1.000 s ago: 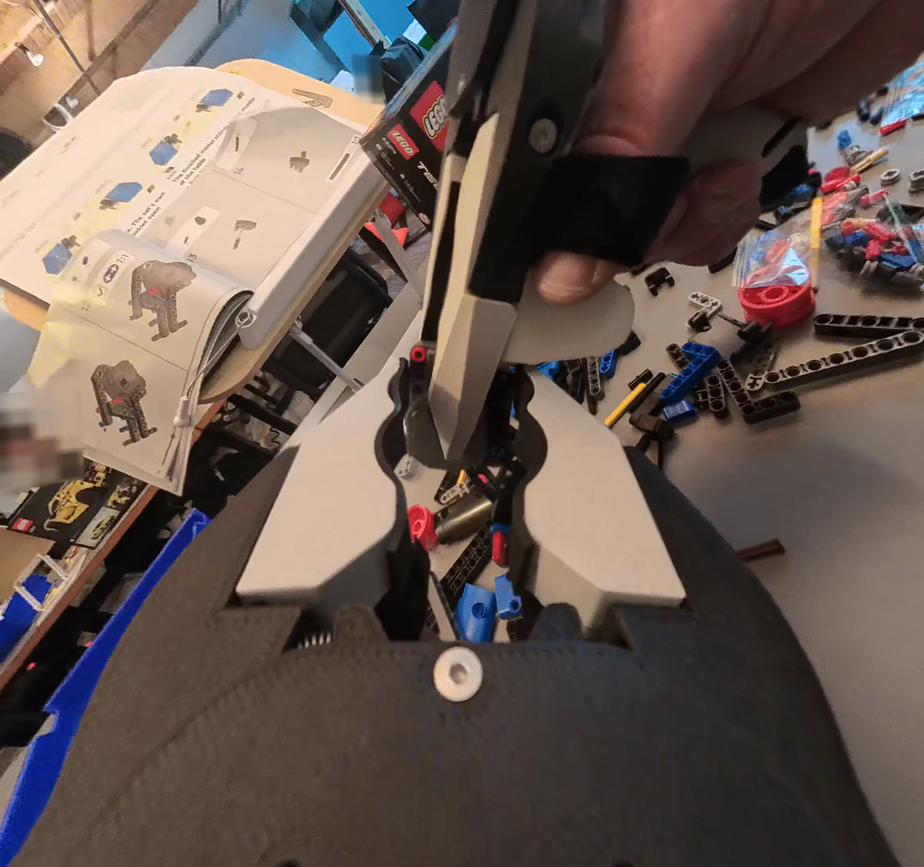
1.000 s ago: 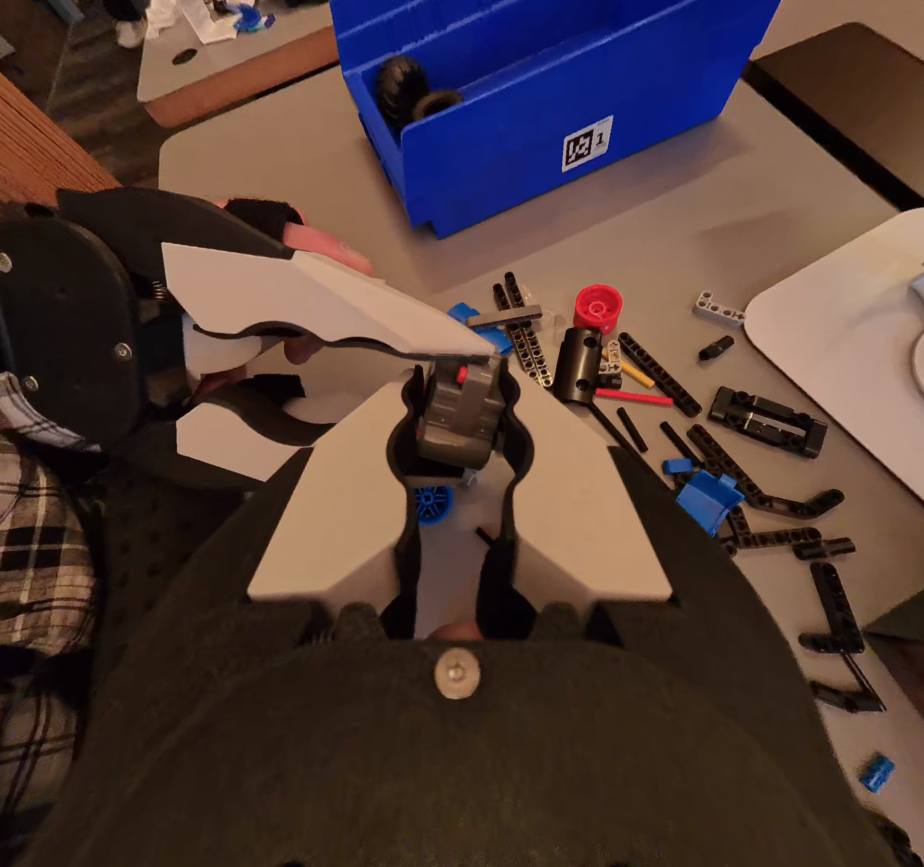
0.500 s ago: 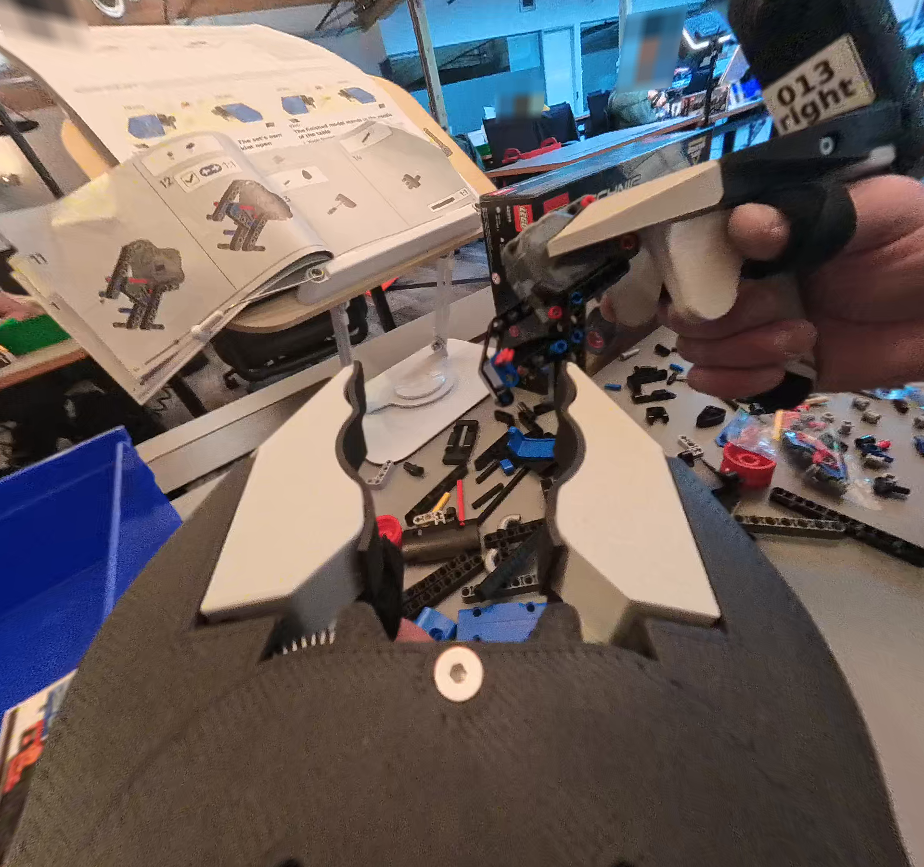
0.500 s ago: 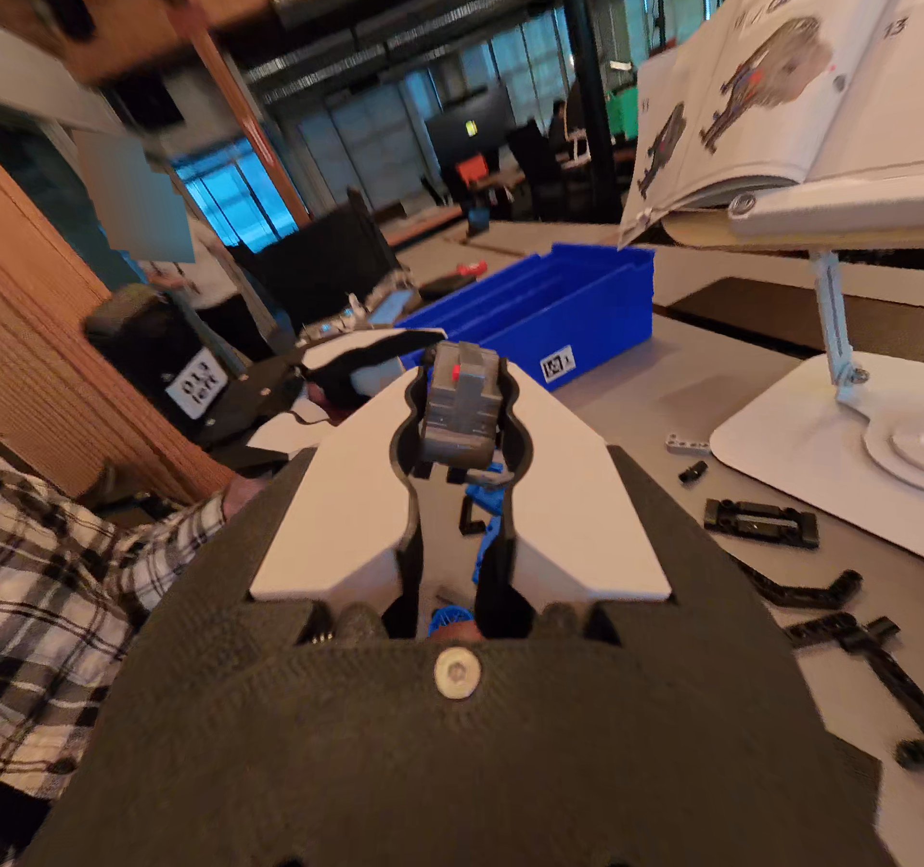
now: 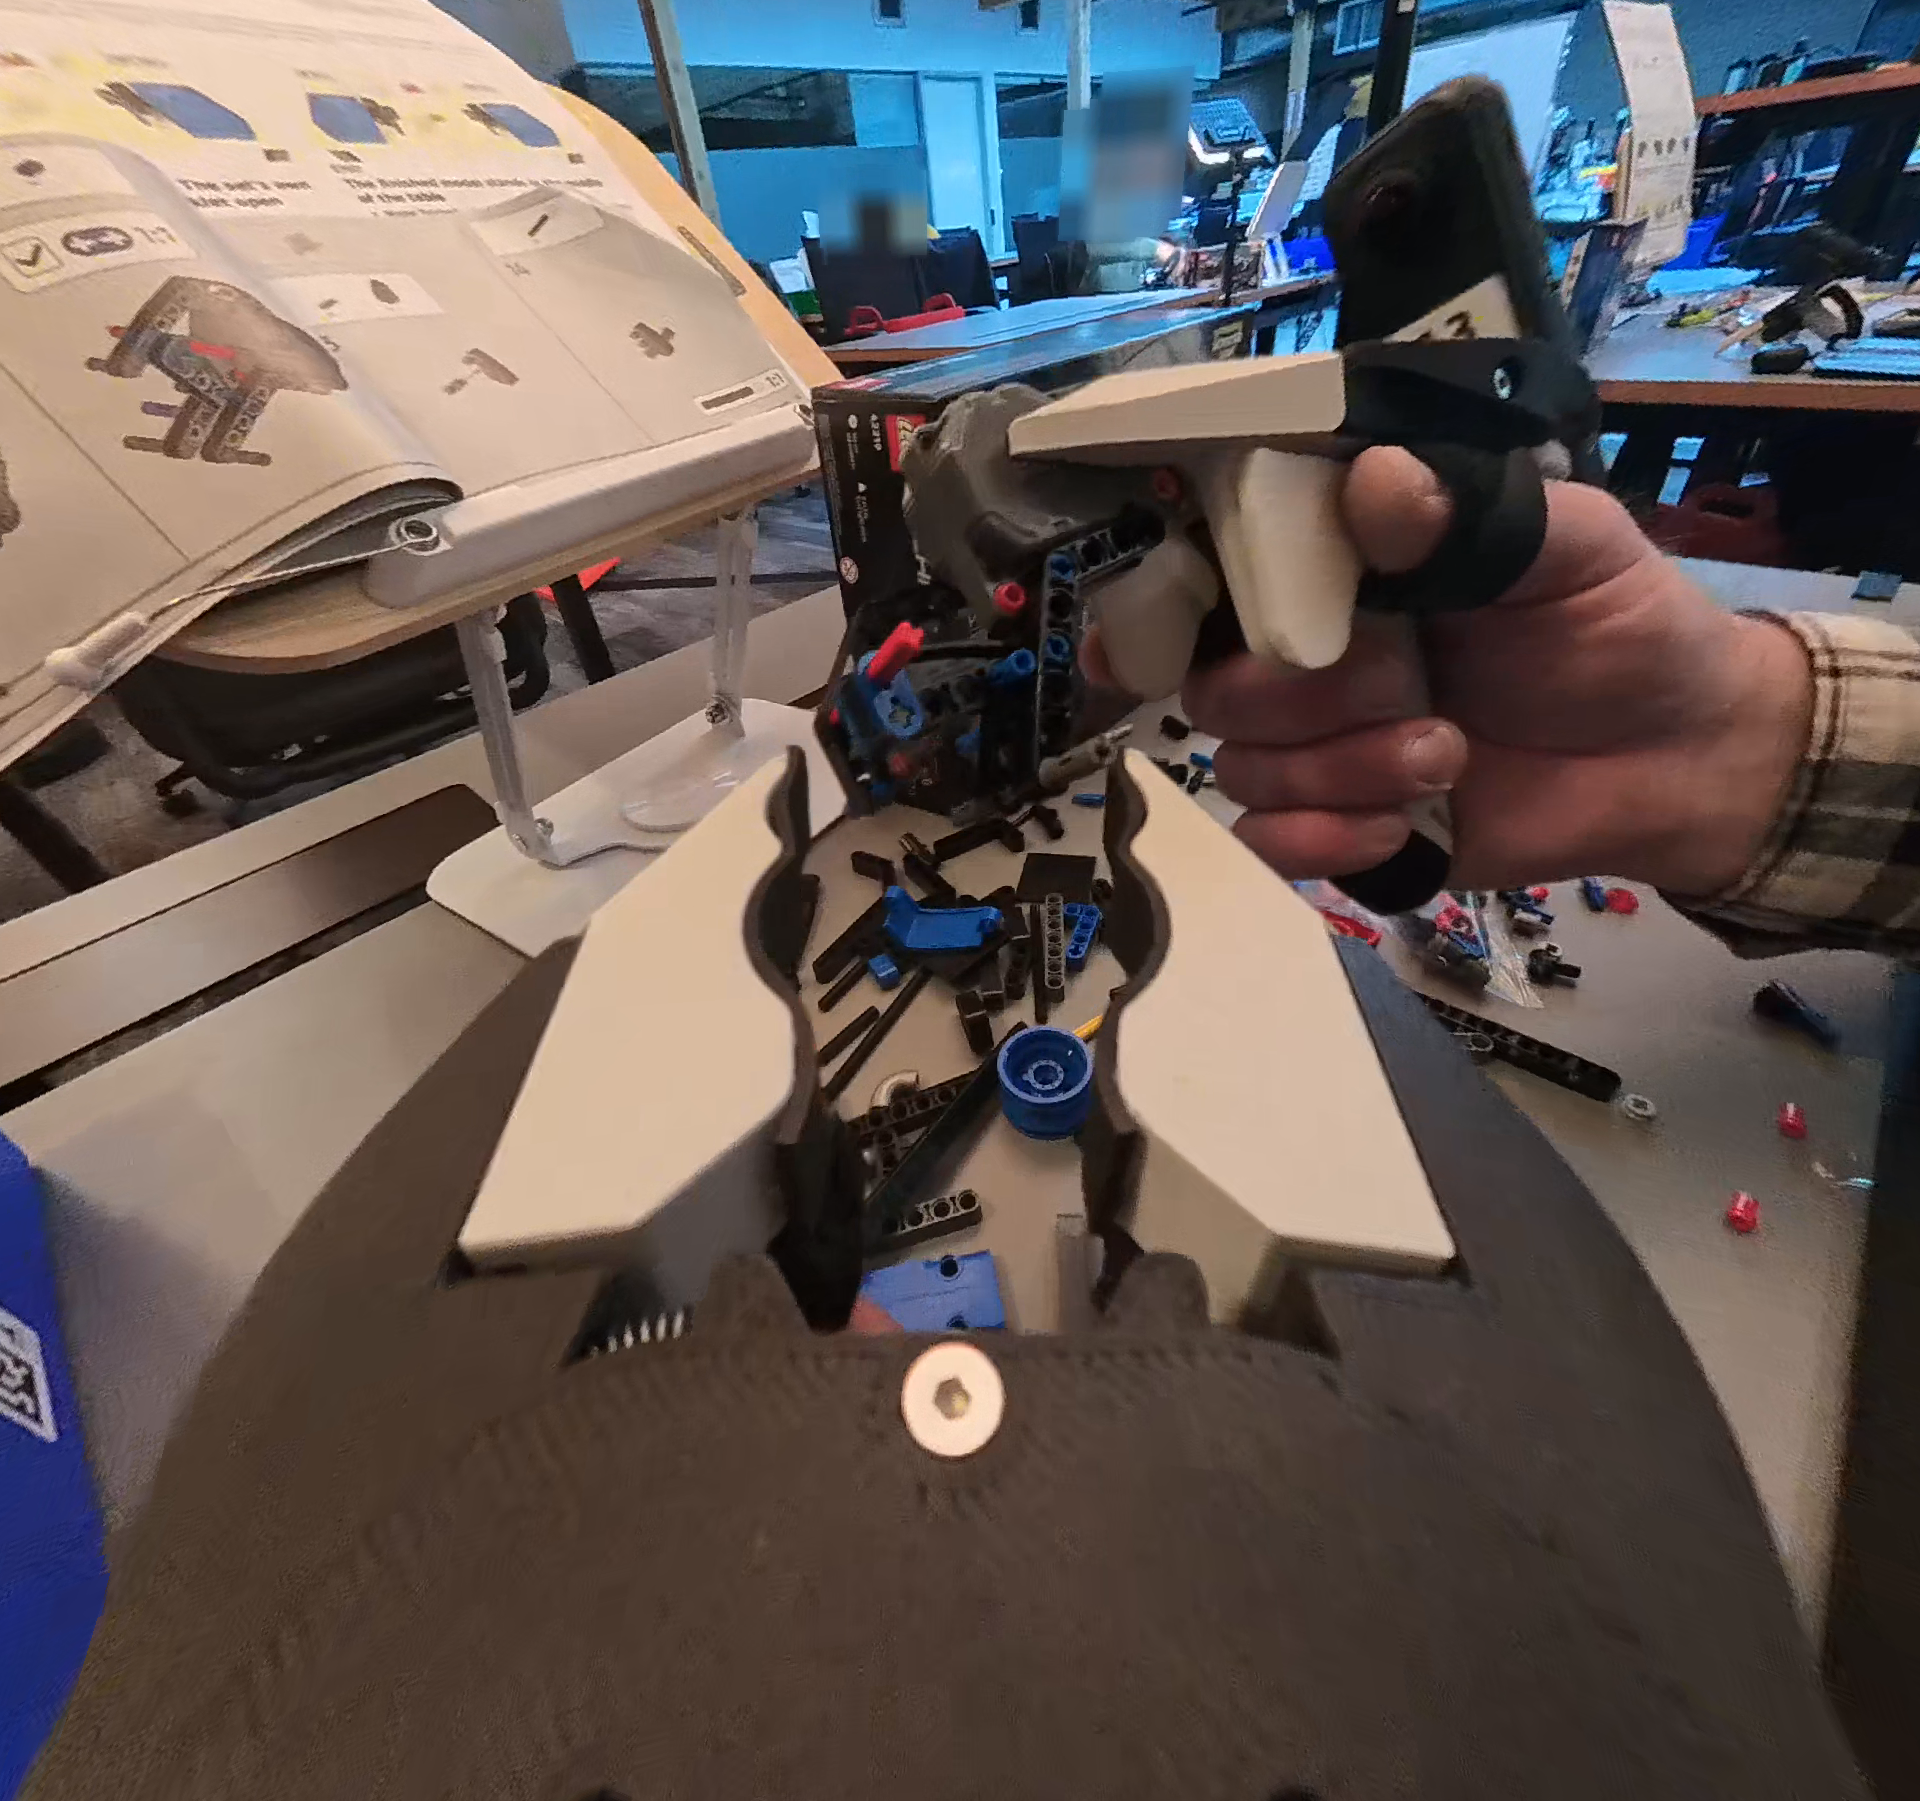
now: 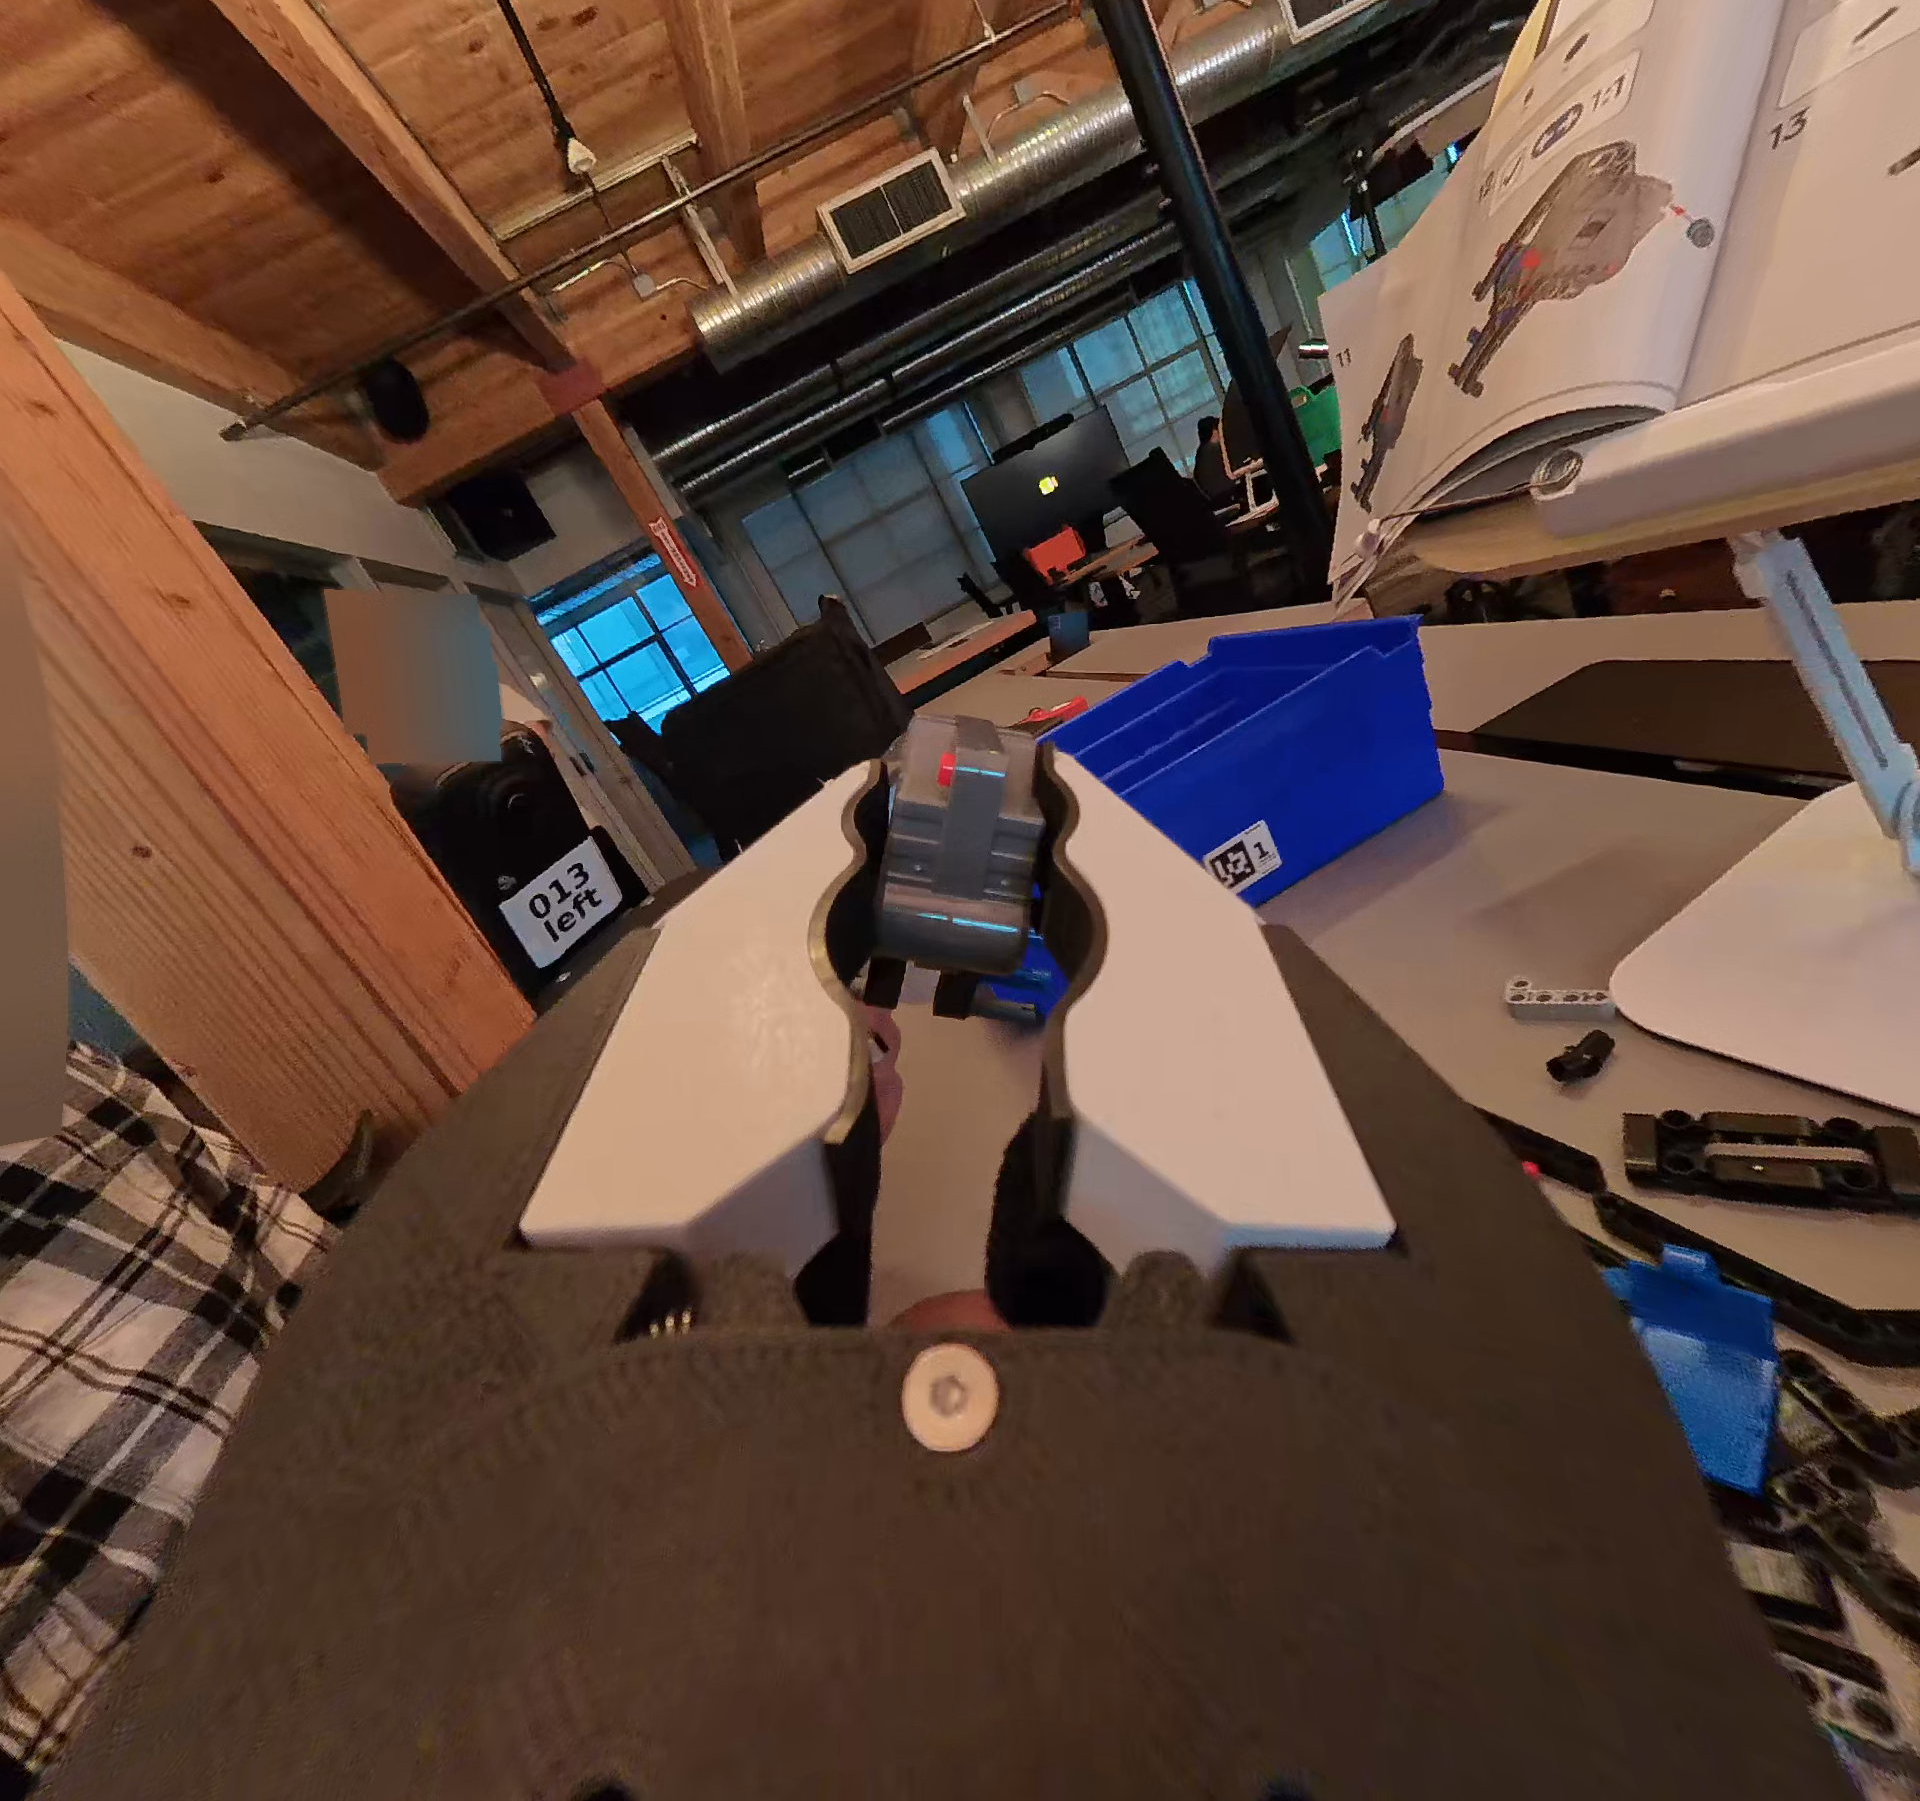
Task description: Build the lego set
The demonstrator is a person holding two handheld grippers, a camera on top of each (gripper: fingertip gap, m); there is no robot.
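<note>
My right gripper (image 6: pixel 961 775) is shut on the lego assembly (image 6: pixel 958 863), a grey motor block with a red pin and black and blue beams hanging below it. It holds it up in the air, tilted level. In the left wrist view the same assembly (image 5: pixel 977 629) hangs from the right gripper (image 5: pixel 1013 463), just beyond my left fingertips. My left gripper (image 5: pixel 956 785) is open and empty, above loose black and blue lego parts (image 5: pixel 940 930) and a blue wheel hub (image 5: pixel 1044 1076) on the grey table (image 5: pixel 1683 1232).
An open instruction booklet (image 5: pixel 312 297) rests on a white stand (image 5: pixel 623 816) at the back left. A black lego box (image 5: pixel 883 494) stands behind the assembly. A blue bin (image 6: pixel 1268 764) sits on the table. More black beams (image 6: pixel 1766 1154) and a blue panel (image 6: pixel 1704 1367) lie at right. Across from one pair of fingers to the other is roughly 6 cm. The blue panel (image 6: pixel 1704 1367) is about 20 cm from both grippers' fingertips.
The right gripper has lifted the assembly from the table and tilted up. The left gripper has let go of the assembly, opened and drawn back below it.
</note>
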